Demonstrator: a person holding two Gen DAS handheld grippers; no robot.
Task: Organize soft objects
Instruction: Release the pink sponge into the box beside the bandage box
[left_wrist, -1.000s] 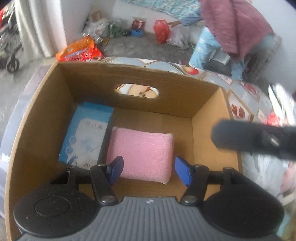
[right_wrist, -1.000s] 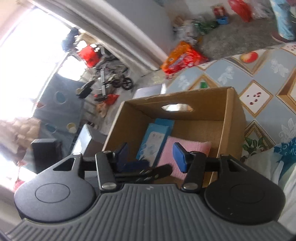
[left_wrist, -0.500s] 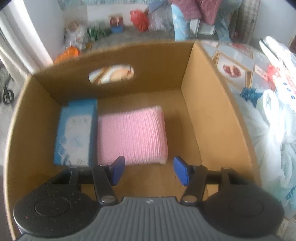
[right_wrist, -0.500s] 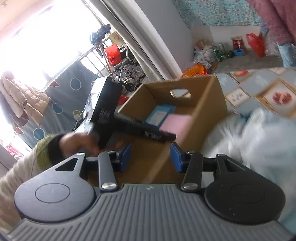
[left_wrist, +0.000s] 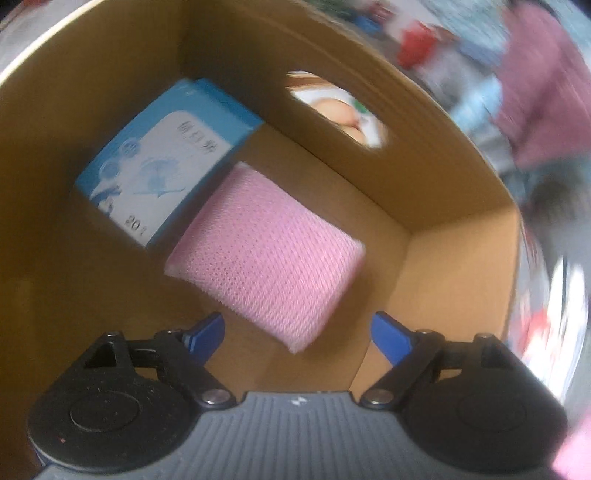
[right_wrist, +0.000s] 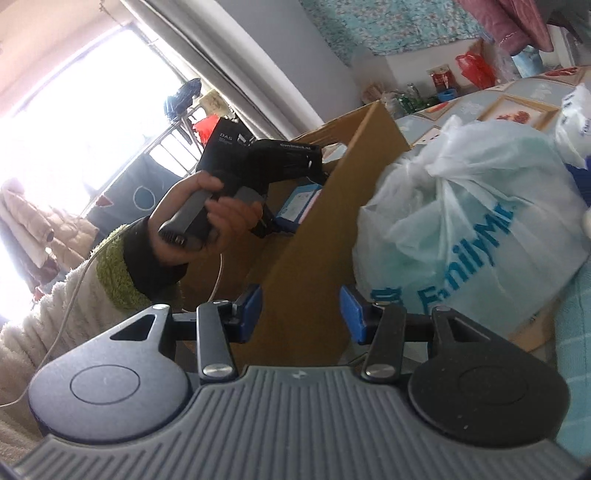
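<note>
A pink knitted pad (left_wrist: 269, 254) lies flat on the floor of a cardboard box (left_wrist: 458, 273), with a blue-and-white packet (left_wrist: 166, 155) beside it on its left. My left gripper (left_wrist: 295, 336) is open and empty, held inside the box just above the pad's near corner. In the right wrist view my right gripper (right_wrist: 301, 312) is open and empty outside the box (right_wrist: 314, 258), close to its side wall. A tied white plastic bag (right_wrist: 469, 206) with blue lettering sits just right of it. The left hand and its gripper body (right_wrist: 236, 173) reach into the box.
The box has an oval handle hole (left_wrist: 340, 110) in its far wall. The box and bag rest on a patterned quilt (right_wrist: 517, 99). Another white bag (right_wrist: 576, 114) lies at the far right. A window with curtains (right_wrist: 92, 110) is behind; floor clutter shows far off.
My left gripper has dipped deeper into the box and rotated, so the pad and packet now look tilted. My right gripper has drawn back and swung right, bringing the white bag into view.
</note>
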